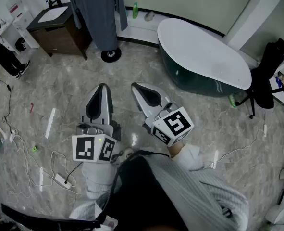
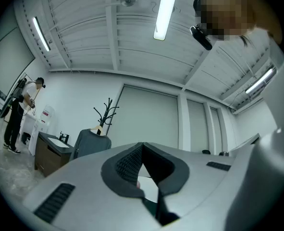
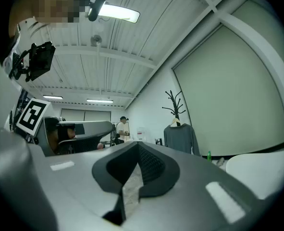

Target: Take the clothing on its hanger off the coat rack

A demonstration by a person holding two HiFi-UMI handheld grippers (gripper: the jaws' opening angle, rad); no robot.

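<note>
A grey garment [image 1: 96, 14] hangs on a wooden hanger from the black coat rack, whose round base [image 1: 111, 55] stands on the marble floor at the far end of the room. My left gripper [image 1: 102, 87] and right gripper [image 1: 136, 86] are held side by side well short of it, both shut with nothing between the jaws. In the left gripper view the rack [image 2: 106, 112] and the garment [image 2: 90, 142] show far off beyond my left gripper [image 2: 142, 146]. From the right gripper [image 3: 138, 145] the garment [image 3: 180, 137] hangs below the rack's branches [image 3: 174, 100].
A dark vanity cabinet [image 1: 60, 30] stands left of the rack, and a green bottle [image 1: 135, 9] and a white-topped bathtub [image 1: 204, 52] right of it. A black office chair [image 1: 266, 76] is at far right. Cables and a power strip [image 1: 60, 179] lie on the floor at left. A person [image 2: 18, 113] stands far left.
</note>
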